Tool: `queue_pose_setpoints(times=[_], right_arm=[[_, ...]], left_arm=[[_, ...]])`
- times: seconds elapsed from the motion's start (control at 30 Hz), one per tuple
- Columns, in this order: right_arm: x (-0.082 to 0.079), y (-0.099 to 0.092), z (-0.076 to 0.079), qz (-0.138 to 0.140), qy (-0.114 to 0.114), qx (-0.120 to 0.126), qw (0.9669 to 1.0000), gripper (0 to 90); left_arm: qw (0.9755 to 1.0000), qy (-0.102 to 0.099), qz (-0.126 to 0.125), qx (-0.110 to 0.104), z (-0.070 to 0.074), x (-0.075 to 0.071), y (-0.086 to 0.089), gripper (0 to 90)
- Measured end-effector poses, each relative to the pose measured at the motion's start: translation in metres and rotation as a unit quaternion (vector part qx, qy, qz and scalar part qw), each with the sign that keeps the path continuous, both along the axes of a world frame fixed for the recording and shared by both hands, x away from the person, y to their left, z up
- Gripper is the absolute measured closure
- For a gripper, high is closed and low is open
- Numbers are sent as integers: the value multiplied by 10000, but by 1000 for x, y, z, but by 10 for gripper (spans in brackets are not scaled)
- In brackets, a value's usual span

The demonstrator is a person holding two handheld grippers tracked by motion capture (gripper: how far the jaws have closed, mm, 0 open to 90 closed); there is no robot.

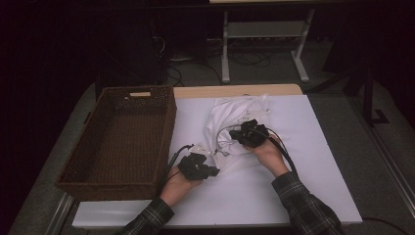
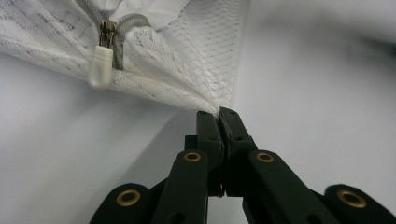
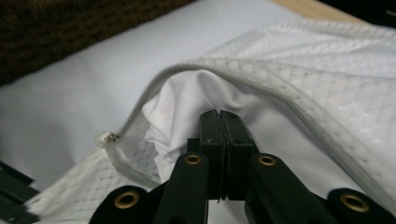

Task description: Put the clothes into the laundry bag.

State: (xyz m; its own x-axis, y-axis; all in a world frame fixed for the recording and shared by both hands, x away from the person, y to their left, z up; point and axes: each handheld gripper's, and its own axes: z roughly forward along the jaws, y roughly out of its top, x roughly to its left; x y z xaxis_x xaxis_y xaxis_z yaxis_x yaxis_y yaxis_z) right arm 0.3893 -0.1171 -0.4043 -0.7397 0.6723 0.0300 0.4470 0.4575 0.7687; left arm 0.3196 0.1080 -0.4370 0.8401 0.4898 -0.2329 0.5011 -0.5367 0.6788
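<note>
The white mesh bag lies on the white table, right of the wicker basket. Your left gripper pinches its corner near the zipper pull. Your right gripper is closed at the bag's opening, beside white cloth; whether it pinches anything, I cannot tell.

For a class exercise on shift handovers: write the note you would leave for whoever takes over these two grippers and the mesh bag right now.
Left gripper: shut on a corner of the white mesh bag, near its zipper pull.
Right gripper: jaws together at the bag's unzipped mouth, against the white cloth inside; whether they pinch it cannot be told.
The bag lies on the white table; the brown wicker basket stands left of it with nothing visible inside.
Done: zipper open.
Left, probably: draw the cloth out.
</note>
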Motion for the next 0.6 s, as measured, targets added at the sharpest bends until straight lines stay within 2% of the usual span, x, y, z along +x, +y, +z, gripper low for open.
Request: queue_pose_setpoints(times=[0.2,0.33,0.6], right_arm=[[6,6,-11,-144,95,-8,9999,890],[10,10,-15,-238,71,1,9997,892],[20,25,-22,-621,-47,78,9980,895]], left_arm=[[10000,5,-60,48,1,0,-1,888],[10000,17,-53,61,0,-1,-1,889],[9997,44,-146,196,-2,-1,-4,890]])
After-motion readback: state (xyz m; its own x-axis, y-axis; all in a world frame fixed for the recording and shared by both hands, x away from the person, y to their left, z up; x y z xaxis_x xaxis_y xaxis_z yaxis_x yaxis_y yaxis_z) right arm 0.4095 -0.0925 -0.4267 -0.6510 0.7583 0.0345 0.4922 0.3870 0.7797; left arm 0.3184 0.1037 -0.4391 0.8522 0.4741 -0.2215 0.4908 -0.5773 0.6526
